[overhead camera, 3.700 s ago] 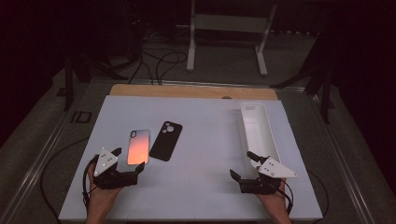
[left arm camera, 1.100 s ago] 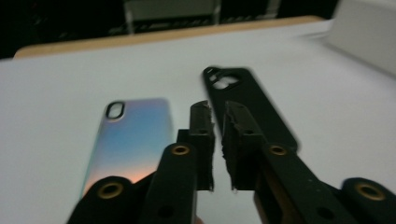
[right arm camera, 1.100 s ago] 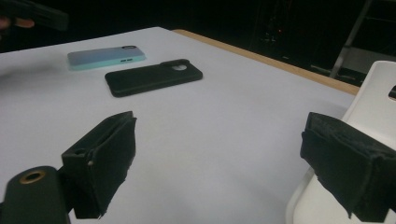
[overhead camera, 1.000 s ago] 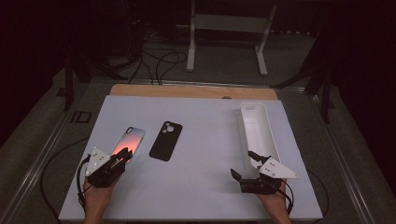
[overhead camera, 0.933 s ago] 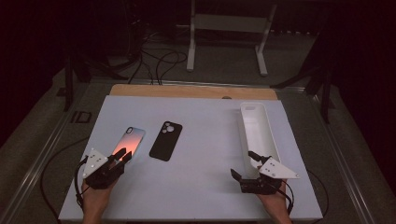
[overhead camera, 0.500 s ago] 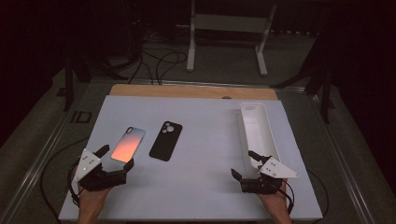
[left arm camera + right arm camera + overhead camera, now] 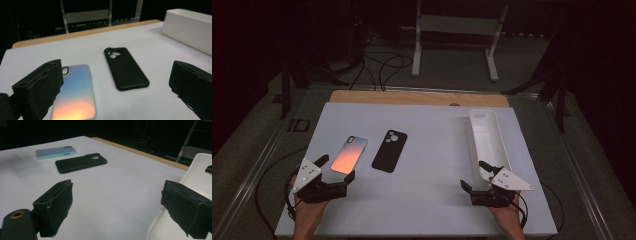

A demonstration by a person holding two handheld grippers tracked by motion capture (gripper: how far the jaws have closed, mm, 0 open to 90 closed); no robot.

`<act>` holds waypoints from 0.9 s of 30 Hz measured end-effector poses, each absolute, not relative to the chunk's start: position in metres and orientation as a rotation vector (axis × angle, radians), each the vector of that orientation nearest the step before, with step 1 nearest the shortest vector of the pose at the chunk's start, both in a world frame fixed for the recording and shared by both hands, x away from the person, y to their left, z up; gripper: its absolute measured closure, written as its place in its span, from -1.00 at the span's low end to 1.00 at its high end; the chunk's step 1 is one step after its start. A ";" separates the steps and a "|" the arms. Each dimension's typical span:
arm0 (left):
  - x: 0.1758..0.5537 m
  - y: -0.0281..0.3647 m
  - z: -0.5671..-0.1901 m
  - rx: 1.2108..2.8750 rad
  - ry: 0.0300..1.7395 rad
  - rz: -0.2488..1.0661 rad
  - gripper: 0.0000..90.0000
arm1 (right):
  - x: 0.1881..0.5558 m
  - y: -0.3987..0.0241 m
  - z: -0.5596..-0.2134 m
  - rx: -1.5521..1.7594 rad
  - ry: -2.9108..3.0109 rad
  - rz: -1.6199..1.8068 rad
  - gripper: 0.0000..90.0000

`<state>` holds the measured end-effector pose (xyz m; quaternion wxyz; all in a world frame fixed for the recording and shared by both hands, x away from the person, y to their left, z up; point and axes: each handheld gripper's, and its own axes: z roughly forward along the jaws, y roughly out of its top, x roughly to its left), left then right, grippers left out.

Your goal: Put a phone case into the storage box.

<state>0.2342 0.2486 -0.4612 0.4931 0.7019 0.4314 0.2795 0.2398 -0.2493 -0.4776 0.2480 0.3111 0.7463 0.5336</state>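
Iridescent phone case (image 7: 349, 154) lower left of frame, flat on surface (image 7: 432, 150), long axis up-frame. Just above left gripper (image 7: 338, 168): fingers (image 7: 40, 87) just spread wide, holding nothing. Right gripper (image 7: 474, 176) well apart, open too.

Iridescent phone case (image 7: 349, 154), flat, face-down, table's left, beside black case (image 7: 389, 150)

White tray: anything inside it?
The tray looks bare inside in the high view; the right gripper covers its near end, so that part can't be checked.
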 end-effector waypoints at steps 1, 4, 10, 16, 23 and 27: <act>0.236 0.249 -0.462 1.708 1.054 0.672 -1.00 | 0.240 -0.250 -0.478 0.852 2.032 1.455 -0.77; 0.246 0.250 -0.464 1.753 1.105 0.649 -1.00 | 0.241 -0.250 -0.477 0.856 2.028 1.454 -0.77; 0.276 0.250 -0.469 1.881 1.212 0.581 -1.00 | 0.244 -0.248 -0.477 0.863 2.025 1.479 -0.77; 0.306 0.248 -0.477 1.965 1.284 0.583 -1.00 | 0.244 -0.247 -0.475 0.857 2.024 1.484 -0.77; 0.329 0.245 -0.487 2.044 1.373 0.553 -1.00 | 0.245 -0.249 -0.476 0.868 2.021 1.485 -0.77; 0.340 0.243 -0.497 2.102 1.416 0.547 -0.99 | 0.245 -0.249 -0.477 0.870 2.022 1.486 -0.77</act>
